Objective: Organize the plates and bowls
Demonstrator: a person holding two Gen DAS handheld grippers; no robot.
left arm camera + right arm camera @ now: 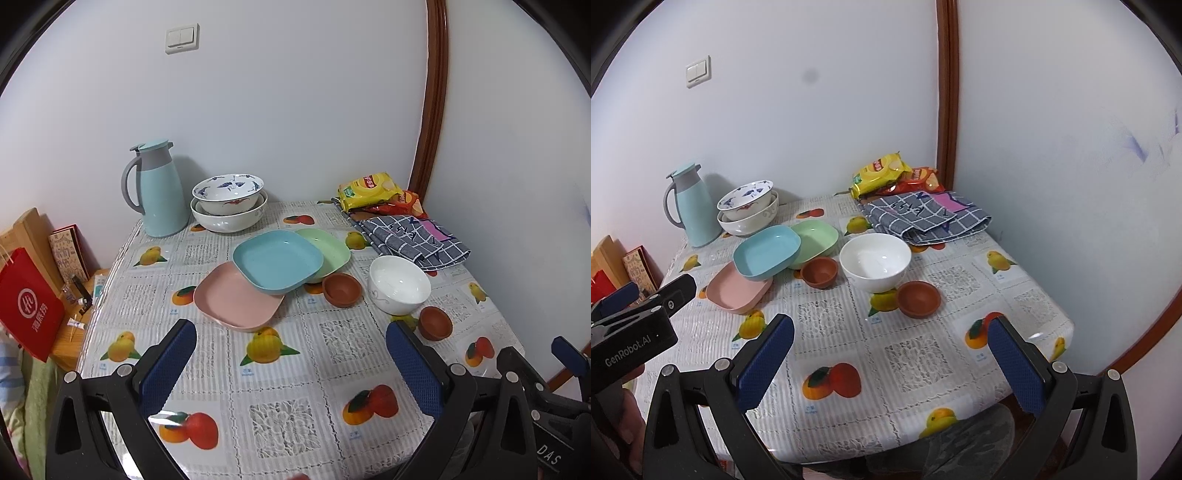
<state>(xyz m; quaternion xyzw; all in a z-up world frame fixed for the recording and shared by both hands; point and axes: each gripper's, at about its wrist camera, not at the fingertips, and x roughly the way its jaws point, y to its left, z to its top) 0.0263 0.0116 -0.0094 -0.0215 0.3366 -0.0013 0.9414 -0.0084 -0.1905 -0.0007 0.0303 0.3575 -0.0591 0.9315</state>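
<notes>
Plates and bowls sit scattered across the middle and back of the surface (pixel 295 369), which is covered with a fruit-print cloth. A blue square plate (pixel 277 261) lies tilted, propped over the edge of a pink plate (pixel 236 301) in front of it and overlapping a green plate (pixel 327 251) behind it. Just right of these stands a small brown clay bowl (pixel 341 289), then a plain white bowl (pixel 399 283), and nearer the front edge a second brown clay bowl (pixel 435 322). At the back, beside a pale blue thermos jug (pixel 162 190), a blue-patterned bowl (pixel 228 192) is nested in a larger white bowl (pixel 229 216). A folded checked cloth (pixel 413 240) and snack packets (pixel 371 190) occupy the far right corner.

The left tool (pixel 291 347) hovers above the near part of the surface, its blue-padded fingers spread wide with nothing between them. The right tool (pixel 892 341) is likewise spread apart and empty, above the front edge.
</notes>
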